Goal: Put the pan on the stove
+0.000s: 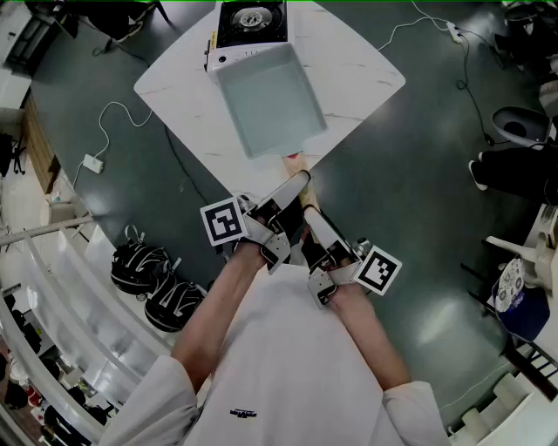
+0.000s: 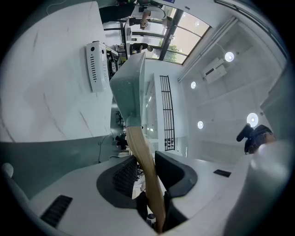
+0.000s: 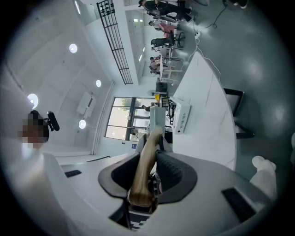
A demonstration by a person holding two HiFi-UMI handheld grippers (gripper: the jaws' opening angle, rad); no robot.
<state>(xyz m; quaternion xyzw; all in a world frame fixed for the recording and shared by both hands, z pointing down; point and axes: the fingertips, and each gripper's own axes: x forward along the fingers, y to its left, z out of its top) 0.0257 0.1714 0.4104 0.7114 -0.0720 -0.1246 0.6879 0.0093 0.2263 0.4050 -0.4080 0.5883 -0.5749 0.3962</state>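
A square pale grey-blue pan with a wooden handle hangs over the white table, its far edge just in front of the portable gas stove. Both grippers hold the handle near the table's front corner: the left gripper further up it, the right gripper at its end. In the left gripper view the handle runs up between the jaws to the pan, with the stove's white side beyond. The right gripper view shows the handle end clamped, with the pan and stove ahead.
A white cable and power adapter lie on the dark floor left of the table. Two black helmets sit by white railings at the left. A person's shoe and a chair are at the right.
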